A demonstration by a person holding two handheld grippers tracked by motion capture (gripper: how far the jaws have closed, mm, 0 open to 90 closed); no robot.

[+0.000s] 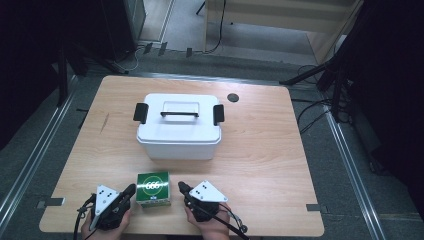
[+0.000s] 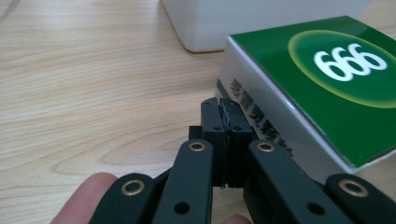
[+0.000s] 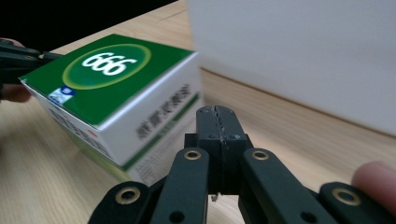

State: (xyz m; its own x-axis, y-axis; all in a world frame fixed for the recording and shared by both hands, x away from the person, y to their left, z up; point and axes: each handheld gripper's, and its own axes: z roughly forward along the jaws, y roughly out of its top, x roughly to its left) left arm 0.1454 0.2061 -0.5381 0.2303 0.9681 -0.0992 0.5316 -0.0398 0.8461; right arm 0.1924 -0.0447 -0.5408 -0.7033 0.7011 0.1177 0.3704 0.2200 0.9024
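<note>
High view: both grippers are sitting closed and empty at the near desk (image 1: 280,150) edge, the left gripper (image 1: 131,190) and right gripper (image 1: 182,186) flanking the green box (image 1: 153,188) lying between them. Squeezed with closed tips, it is likely skidding or twisting toward the white lidded bin (image 1: 179,131) behind

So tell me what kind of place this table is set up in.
Probably a lab or recording studio, not a home: the bare wooden table stands on grey carpet between black stands, cables trail over the floor, and dark curtains hang at both sides.
</note>
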